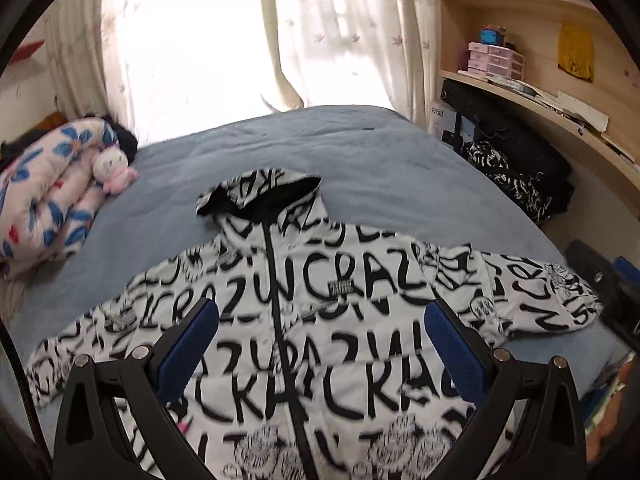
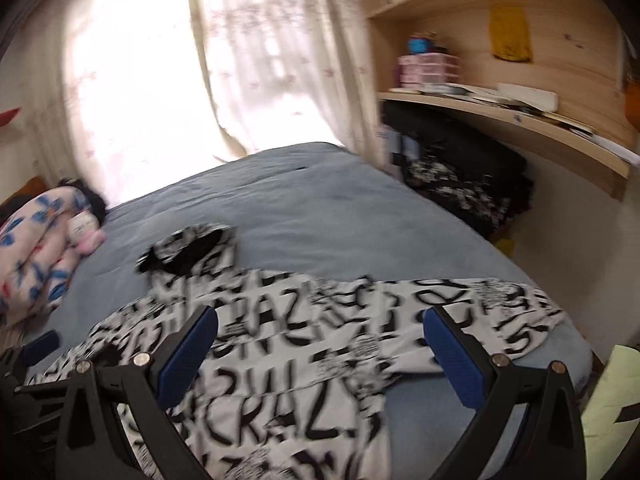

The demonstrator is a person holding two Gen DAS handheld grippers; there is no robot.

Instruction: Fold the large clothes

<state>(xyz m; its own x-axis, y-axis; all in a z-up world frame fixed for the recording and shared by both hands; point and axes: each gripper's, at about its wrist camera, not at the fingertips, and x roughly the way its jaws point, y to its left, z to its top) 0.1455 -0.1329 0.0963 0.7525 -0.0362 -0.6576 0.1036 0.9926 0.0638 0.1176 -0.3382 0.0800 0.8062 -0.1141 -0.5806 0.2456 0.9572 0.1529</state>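
A large white hooded jacket [image 1: 320, 300] printed with black lettering lies flat, front up, on the blue bed [image 1: 360, 152]. Its hood [image 1: 260, 194] points to the window and both sleeves spread sideways. My left gripper [image 1: 322, 316] hovers open above the zip at chest height, holding nothing. The right wrist view is blurred. There the same jacket [image 2: 296, 344] lies under my right gripper [image 2: 320, 324], also open and empty, over the chest toward the right sleeve [image 2: 500, 304]. The left gripper's edge shows at far left [image 2: 36, 346].
A folded floral quilt [image 1: 44, 200] and a pink plush toy [image 1: 114, 168] sit on the bed's left side. A wooden desk with shelves [image 1: 540, 92] stands on the right, with dark clothes piled beneath [image 1: 516, 168]. Curtains [image 1: 344, 32] hang behind the bed.
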